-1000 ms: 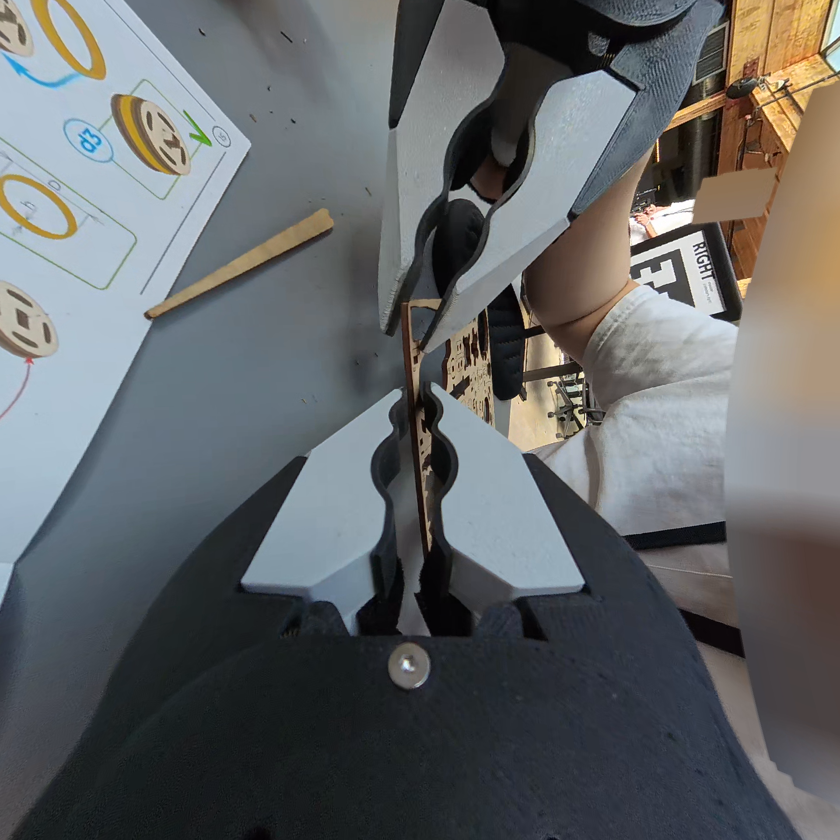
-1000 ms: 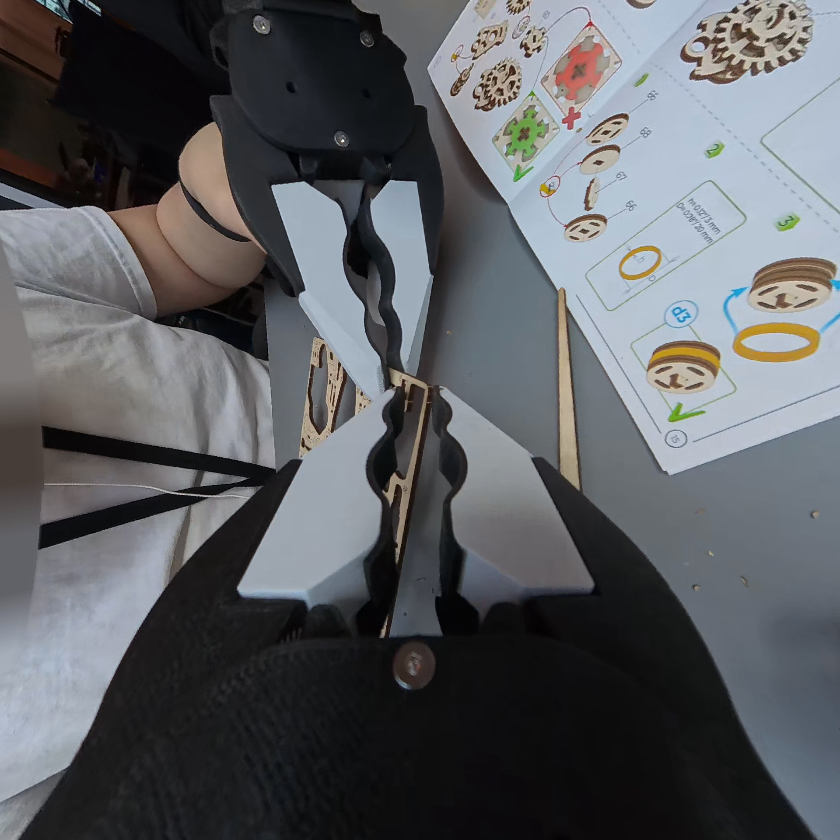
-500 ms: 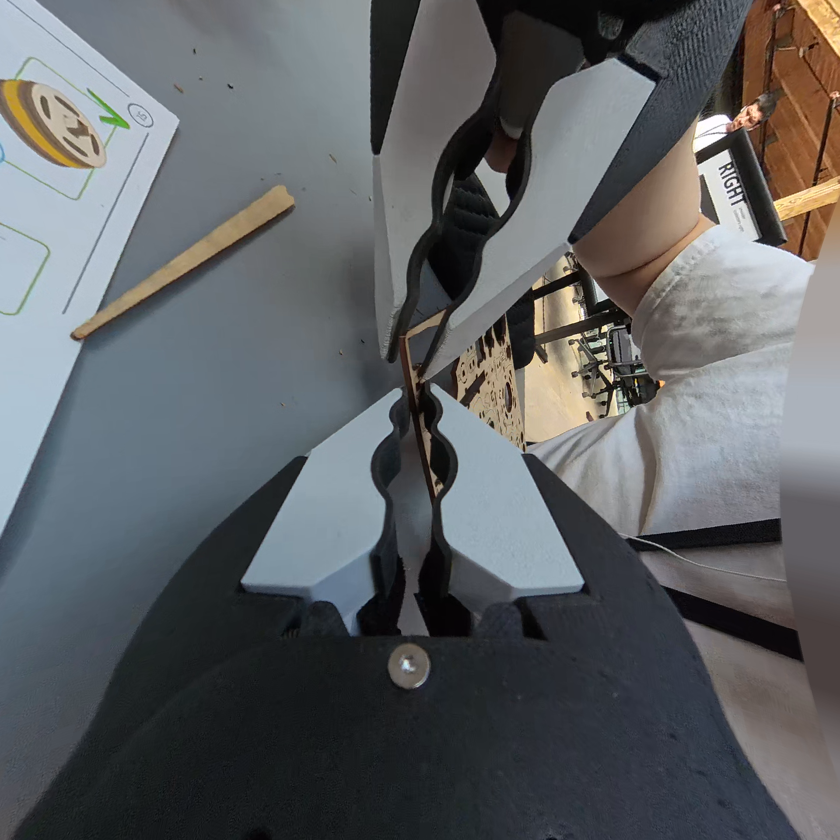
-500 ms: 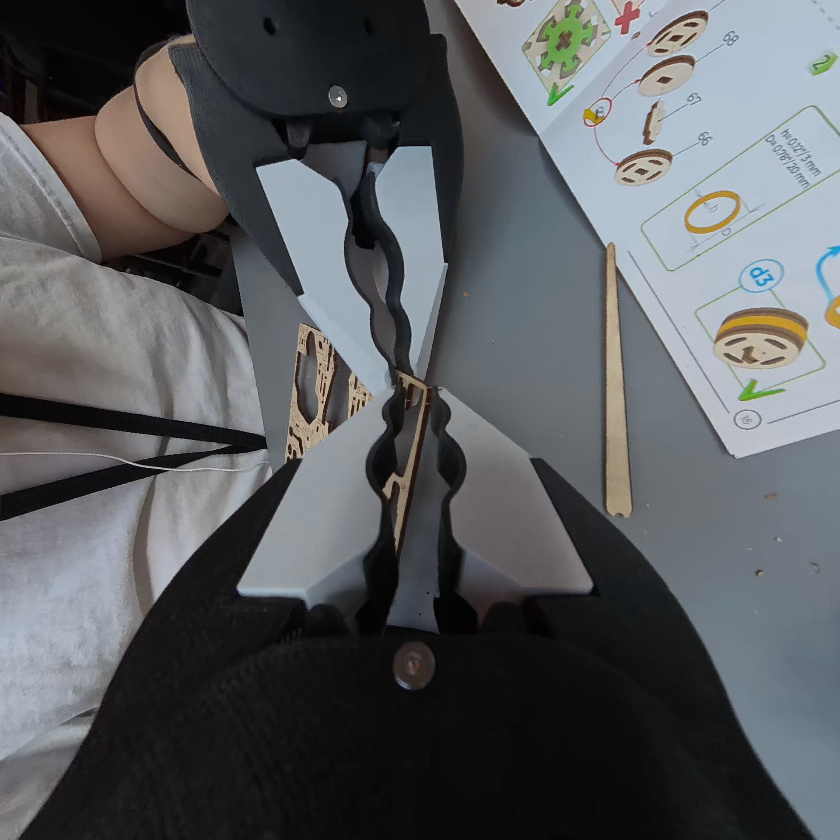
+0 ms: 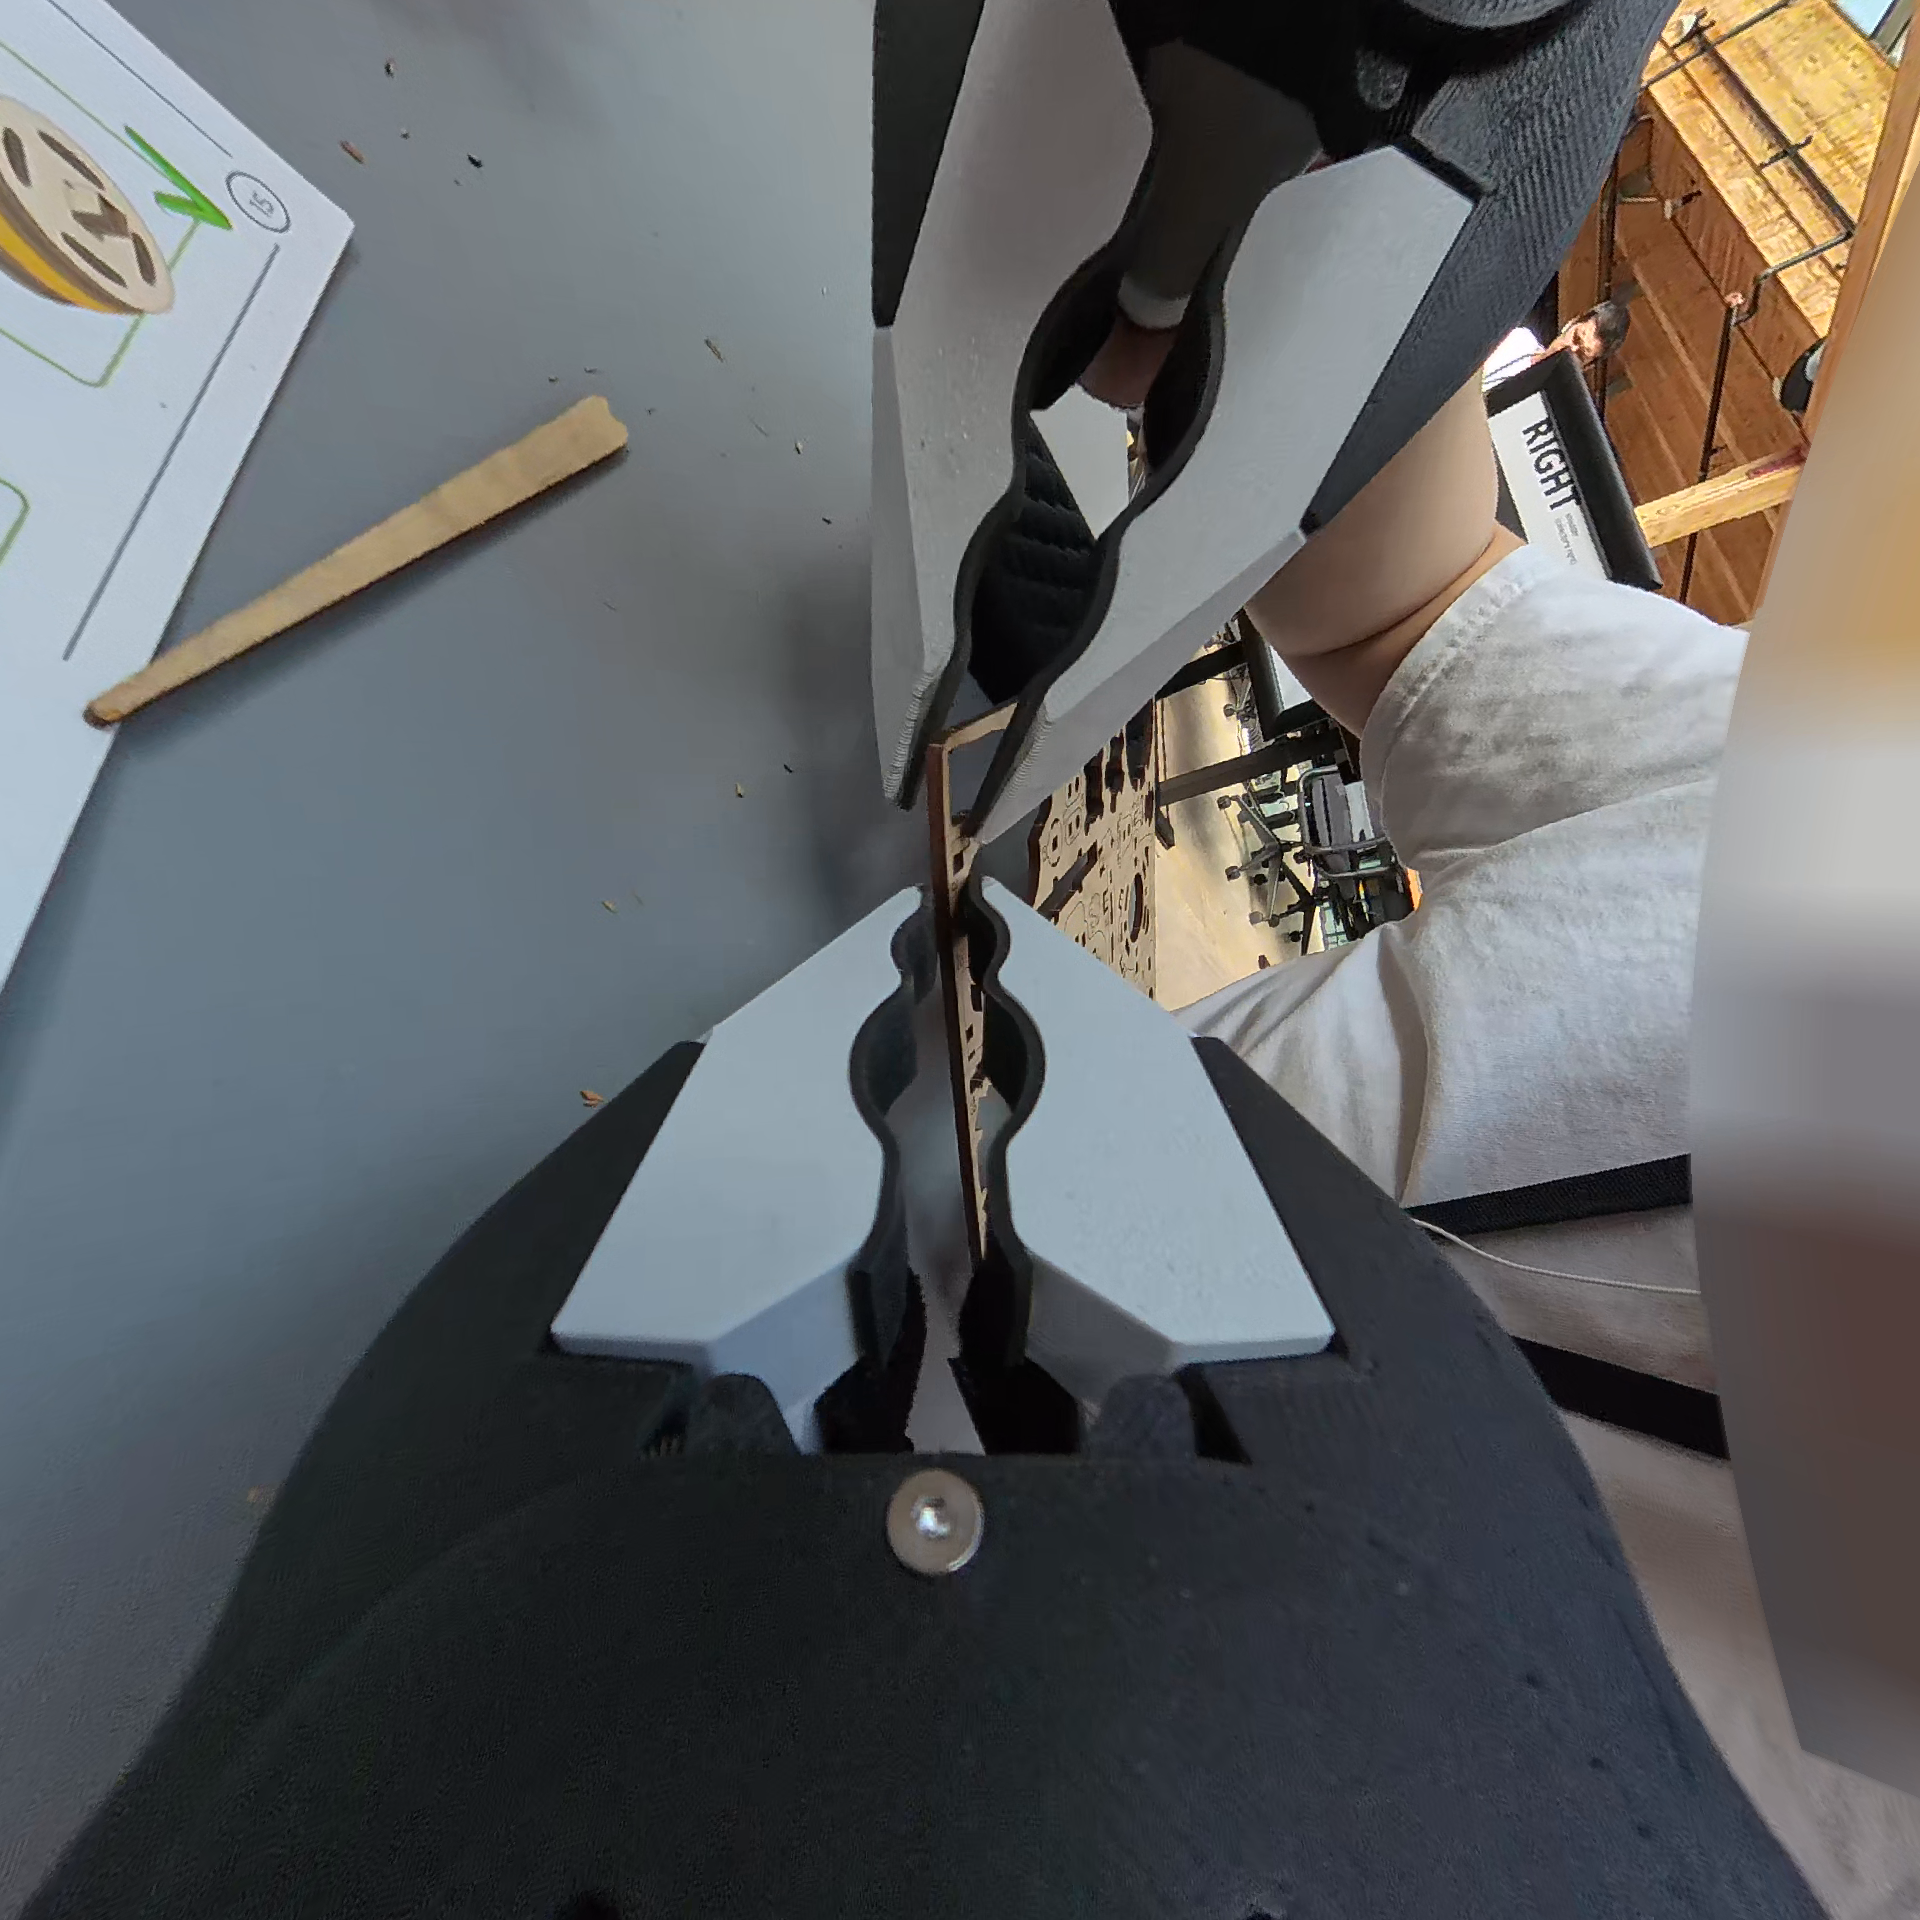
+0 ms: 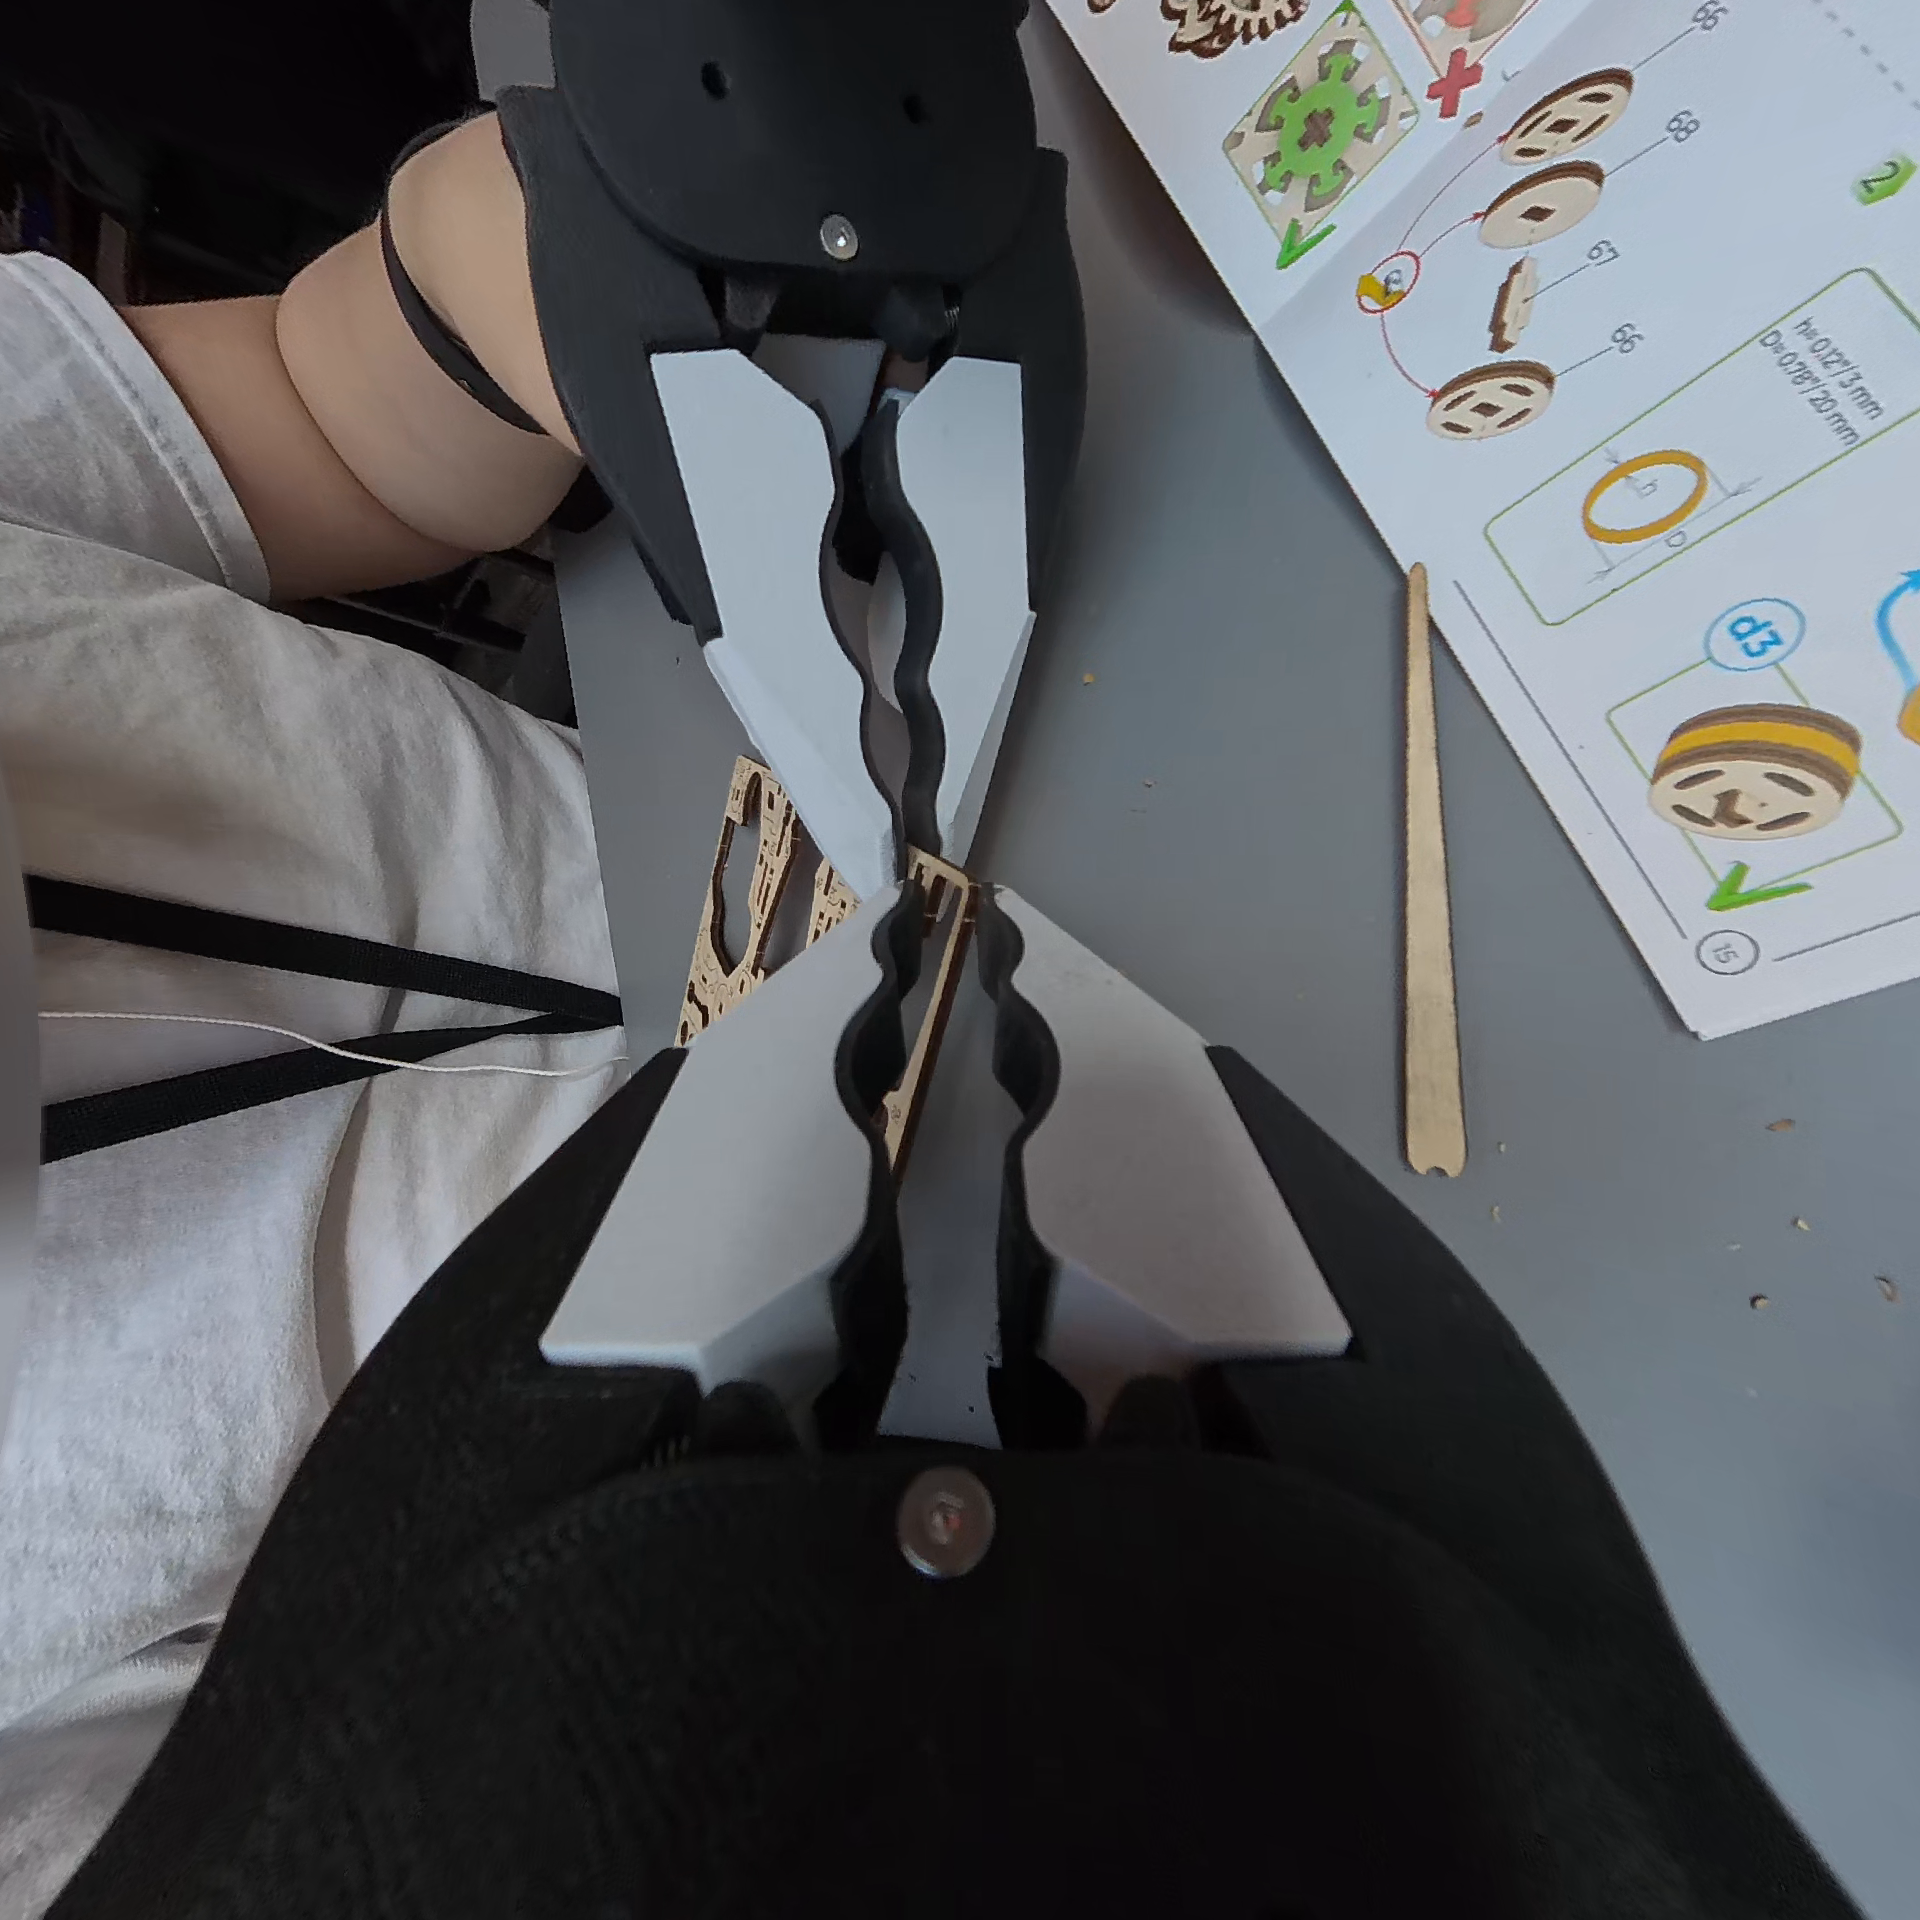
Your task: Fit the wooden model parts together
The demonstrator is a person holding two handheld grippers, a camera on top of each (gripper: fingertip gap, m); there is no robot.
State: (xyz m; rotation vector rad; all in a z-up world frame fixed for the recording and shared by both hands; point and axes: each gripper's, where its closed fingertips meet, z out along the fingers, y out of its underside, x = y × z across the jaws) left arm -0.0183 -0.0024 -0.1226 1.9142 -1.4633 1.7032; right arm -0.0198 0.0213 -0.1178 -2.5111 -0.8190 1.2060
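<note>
Left gripper (image 5: 951, 899) and right gripper (image 6: 935, 899) both pinching wooden sheet (image 5: 958, 997) edge-on, tip to tip.

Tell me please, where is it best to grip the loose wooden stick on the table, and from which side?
Probably at the middle of the wooden stick, coming straight down from above, jaws across its narrow width. It lies flat on the grey table, long and thin, beside the instruction sheet, so only its two long edges offer grip. Both grippers are busy now.
</note>
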